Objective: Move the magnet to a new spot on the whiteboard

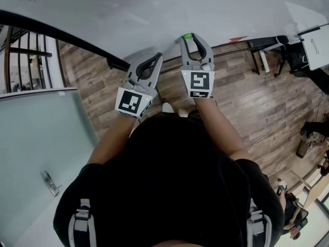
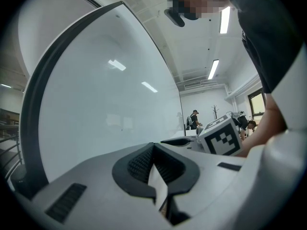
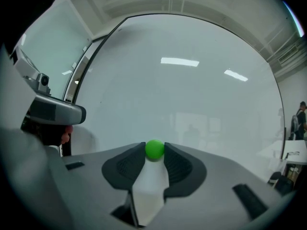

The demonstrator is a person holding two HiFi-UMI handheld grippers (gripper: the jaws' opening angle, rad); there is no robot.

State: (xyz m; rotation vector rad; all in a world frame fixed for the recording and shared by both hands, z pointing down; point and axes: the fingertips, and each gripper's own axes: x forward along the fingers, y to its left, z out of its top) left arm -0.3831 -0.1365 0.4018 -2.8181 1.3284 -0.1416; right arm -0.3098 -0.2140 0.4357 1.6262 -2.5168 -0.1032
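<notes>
A small green round magnet [image 1: 187, 36] [image 3: 154, 149] sits against the whiteboard [image 1: 154, 9] [image 3: 192, 95] near its lower edge. My right gripper [image 1: 188, 37] [image 3: 154, 150] is shut on it, one jaw tip pressing each side of the magnet. My left gripper [image 1: 157, 56] [image 2: 153, 145] hangs a little lower and to the left, just off the whiteboard [image 2: 105, 104], its jaw tips touching and nothing between them. In the left gripper view the right gripper's marker cube [image 2: 220, 138] shows to the right.
A frosted glass panel [image 1: 36, 138] with a metal handle stands at the left, with a black railing [image 1: 25, 60] behind it. Wood floor [image 1: 247, 96] lies below. The board's stand legs [image 1: 267, 50] are at the right. A person [image 2: 193, 120] stands far off.
</notes>
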